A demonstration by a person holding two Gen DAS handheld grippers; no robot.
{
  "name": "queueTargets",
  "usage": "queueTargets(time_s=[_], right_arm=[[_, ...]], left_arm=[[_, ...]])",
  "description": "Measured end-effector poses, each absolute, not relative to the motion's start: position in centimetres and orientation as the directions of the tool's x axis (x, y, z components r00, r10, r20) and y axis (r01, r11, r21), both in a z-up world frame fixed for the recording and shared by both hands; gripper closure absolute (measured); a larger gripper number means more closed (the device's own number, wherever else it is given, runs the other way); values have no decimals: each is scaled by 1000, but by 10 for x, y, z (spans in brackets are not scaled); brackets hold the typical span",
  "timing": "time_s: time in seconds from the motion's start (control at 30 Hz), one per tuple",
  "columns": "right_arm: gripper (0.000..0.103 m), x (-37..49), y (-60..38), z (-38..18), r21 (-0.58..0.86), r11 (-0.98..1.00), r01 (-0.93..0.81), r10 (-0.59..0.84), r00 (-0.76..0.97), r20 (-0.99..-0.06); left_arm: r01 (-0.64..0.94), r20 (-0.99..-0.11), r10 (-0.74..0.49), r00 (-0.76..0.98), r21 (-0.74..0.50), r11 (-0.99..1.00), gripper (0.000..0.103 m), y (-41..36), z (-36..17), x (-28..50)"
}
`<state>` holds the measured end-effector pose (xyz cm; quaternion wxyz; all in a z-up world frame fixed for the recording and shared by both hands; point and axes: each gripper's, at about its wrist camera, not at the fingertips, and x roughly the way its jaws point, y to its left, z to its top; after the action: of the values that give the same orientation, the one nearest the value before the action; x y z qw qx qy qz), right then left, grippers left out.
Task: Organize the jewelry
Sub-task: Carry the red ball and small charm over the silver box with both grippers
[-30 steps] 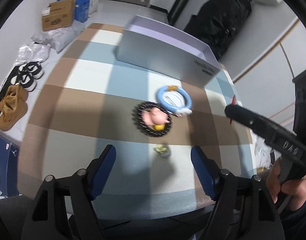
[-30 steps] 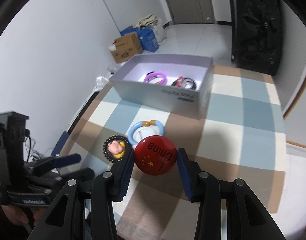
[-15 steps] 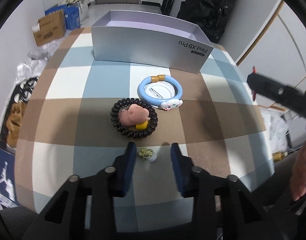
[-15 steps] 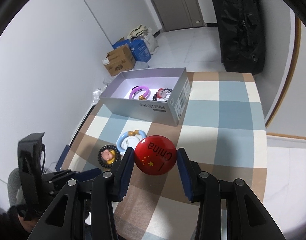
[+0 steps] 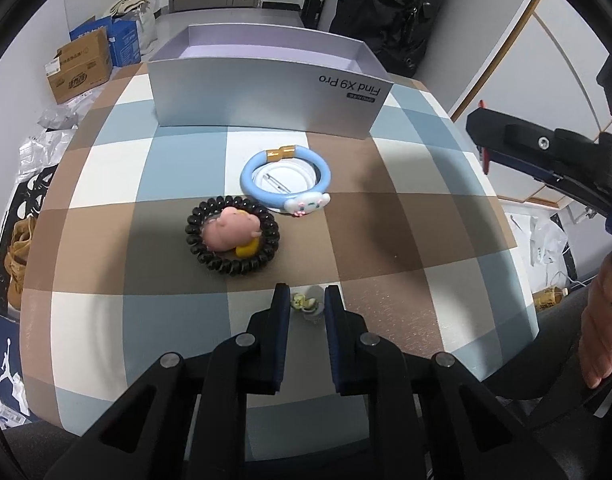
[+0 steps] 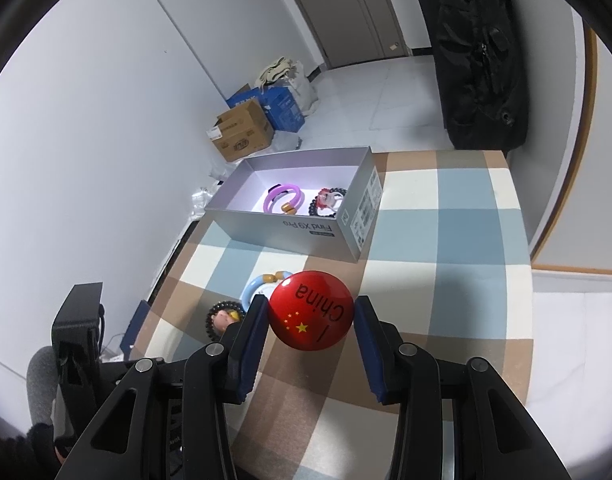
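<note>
The small trinket (image 5: pixel 304 303), yellow-green and too small to make out clearly, lay on the checked table (image 5: pixel 105 184) between the fingertips of the left claw (image 5: pixel 305 300). That claw's jaws had just been closing and now stood drawn in tight on the trinket, its blue pads touching it on both sides. The left claw pointed steeply down at the table's near part.

Just beyond the trinket lay a black bead bracelet (image 5: pixel 232 236) with a pink figure (image 5: pixel 230 229) resting inside its ring. Beside it, farther back and to the right, lay a blue bangle (image 5: pixel 285 176) with a white cartoon charm, the two rings nearly touching. Behind them stood an open grey box (image 5: pixel 265 96); from the left wrist view its inside was hidden by the front wall.

The right claw (image 6: pixel 310 316) was held above the table, tilted down, pinching a red badge (image 6: pixel 310 310) between its pads. The badge covered part of the blue bangle (image 6: pixel 257 286) and the claw's left finger cut off part of the bead bracelet (image 6: pixel 217 318). From here the box (image 6: pixel 297 228) showed a purple bangle (image 6: pixel 283 200) and a dark bead bracelet (image 6: pixel 328 202) lying side by side inside. A hand (image 5: pixel 602 316) gripping the right claw's handle was cut off at the edge of the left wrist view.
</note>
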<state>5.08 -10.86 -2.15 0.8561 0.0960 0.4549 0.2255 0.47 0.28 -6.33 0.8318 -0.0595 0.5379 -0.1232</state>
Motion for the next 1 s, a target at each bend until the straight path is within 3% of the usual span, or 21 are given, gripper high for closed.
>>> queueTargets(time_s=[0.47, 1.0], right_arm=[[61, 55, -104, -13, 396, 869, -297, 495, 492, -717], [61, 98, -90, 11, 472, 831, -293, 554, 507, -660]], left_arm=[[100, -837, -333, 435, -322, 941, 91, 12, -41, 24], [40, -777, -399, 486, -436, 899, 91, 30, 4, 102]])
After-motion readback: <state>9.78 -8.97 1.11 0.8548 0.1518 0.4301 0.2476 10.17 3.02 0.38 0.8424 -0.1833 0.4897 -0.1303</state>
